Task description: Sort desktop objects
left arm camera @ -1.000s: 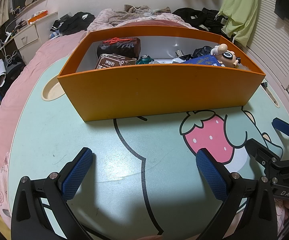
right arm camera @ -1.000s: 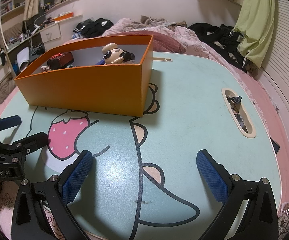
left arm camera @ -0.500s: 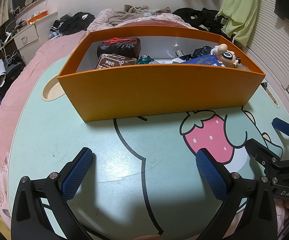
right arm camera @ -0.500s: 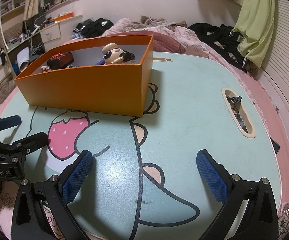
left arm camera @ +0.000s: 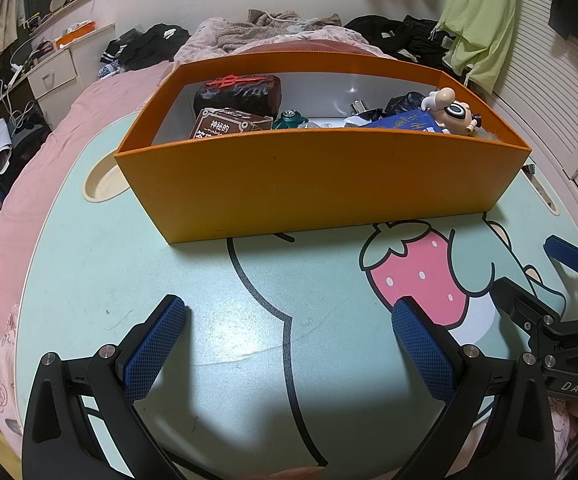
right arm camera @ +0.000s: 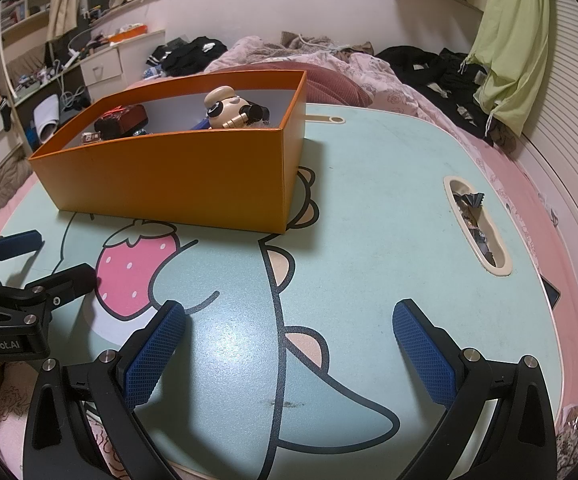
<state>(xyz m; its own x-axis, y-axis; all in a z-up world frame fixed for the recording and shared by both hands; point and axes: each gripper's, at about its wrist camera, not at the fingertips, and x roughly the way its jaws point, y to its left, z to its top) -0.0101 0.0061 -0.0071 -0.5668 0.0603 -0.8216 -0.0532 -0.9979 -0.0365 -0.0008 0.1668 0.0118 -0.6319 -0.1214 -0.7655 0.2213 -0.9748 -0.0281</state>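
An orange box (left arm camera: 321,184) (right arm camera: 177,176) stands on the mint-green cartoon table (left arm camera: 169,272) (right arm camera: 369,220). Inside it lie a dark block with a red emblem (left arm camera: 237,90), a brown printed box (left arm camera: 225,124), a green round item (left arm camera: 289,120), a blue book (left arm camera: 405,122) and a cream toy figure (left arm camera: 451,112) (right arm camera: 229,108). My left gripper (left arm camera: 289,324) hovers open over the table's near edge, with nothing between its fingers. My right gripper (right arm camera: 289,324) is open and empty too, to the right of the box; it also shows at the right edge of the left wrist view (left arm camera: 537,276).
A round cup recess (left arm camera: 103,182) sits in the table left of the box. A long slot (right arm camera: 475,224) holding small scraps lies on the table's right side. Pink bedding, piled clothes (right arm camera: 193,54) and a green garment (right arm camera: 517,40) surround the table.
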